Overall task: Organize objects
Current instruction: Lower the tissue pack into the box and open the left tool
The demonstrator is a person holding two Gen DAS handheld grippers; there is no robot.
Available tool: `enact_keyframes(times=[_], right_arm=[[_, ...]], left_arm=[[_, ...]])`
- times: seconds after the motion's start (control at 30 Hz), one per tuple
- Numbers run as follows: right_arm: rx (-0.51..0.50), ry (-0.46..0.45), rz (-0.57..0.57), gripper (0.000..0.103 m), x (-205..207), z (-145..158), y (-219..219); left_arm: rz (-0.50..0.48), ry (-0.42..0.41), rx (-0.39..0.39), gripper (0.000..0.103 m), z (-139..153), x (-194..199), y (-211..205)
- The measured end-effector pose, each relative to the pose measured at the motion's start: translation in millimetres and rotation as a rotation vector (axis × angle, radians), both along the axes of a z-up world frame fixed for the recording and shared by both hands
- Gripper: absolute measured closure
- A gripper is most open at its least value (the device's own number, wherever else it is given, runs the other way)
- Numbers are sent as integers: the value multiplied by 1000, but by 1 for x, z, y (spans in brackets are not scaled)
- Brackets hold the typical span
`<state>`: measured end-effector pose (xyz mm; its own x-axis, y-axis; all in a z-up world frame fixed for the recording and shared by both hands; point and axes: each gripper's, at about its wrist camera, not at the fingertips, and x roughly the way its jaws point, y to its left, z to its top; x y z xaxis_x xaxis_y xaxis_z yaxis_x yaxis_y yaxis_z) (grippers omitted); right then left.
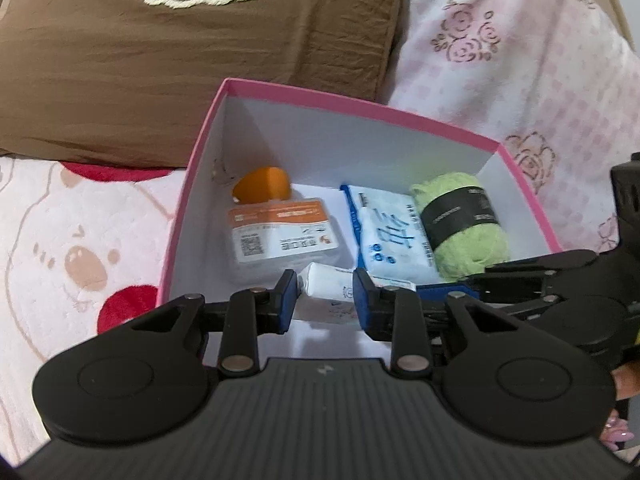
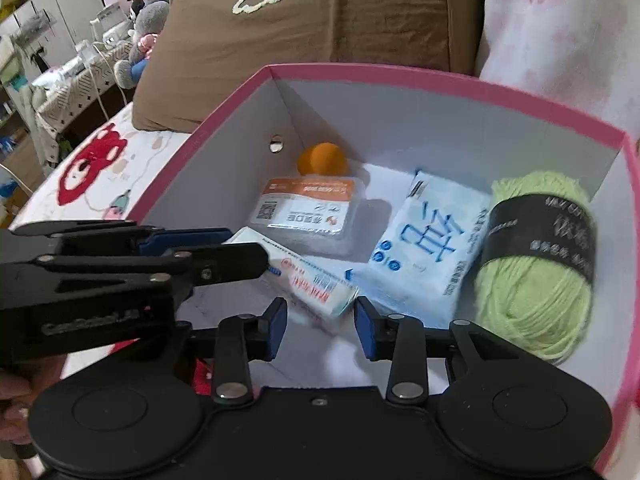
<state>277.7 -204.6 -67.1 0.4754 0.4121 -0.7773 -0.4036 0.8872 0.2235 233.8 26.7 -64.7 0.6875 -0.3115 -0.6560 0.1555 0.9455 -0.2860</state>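
My box (image 1: 328,98) on the bed (image 1: 60,240): orange (image 1: 262,188), tissues (image 1: 394,236), yarn (image 1: 464,224). Left hand-held gripper (image 1: 325,292) grasps a tube (image 1: 330,286); right hand-held gripper (image 2: 320,320) grasps a carton (image 2: 308,280).

Brown embroidered fabric pillow (image 1: 200,60) lies beyond the claws; pink rose-print fleece blanket (image 1: 520,60) beyond, to the right; grey plush toy (image 2: 146,28) far left.

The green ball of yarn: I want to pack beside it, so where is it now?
The light green ball of yarn with a black paper band lies inside the pink cardboard box, at its right end in both wrist views, right beside the blue-and-white tissue packet.
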Motion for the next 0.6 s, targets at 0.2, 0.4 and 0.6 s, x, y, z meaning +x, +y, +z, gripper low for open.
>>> enact_keyframes(times=[0.2, 0.4, 0.6], right_arm=[[22, 18, 10, 63, 4, 0, -2], [69, 68, -61, 64, 15, -6, -6], [132, 44, -126, 63, 3, 8, -19]], left_arm=[[-7, -39, 44, 76, 7, -4, -2], [-23, -33, 37, 75, 17, -6, 2], [-45, -2, 44, 72, 29, -11, -1]])
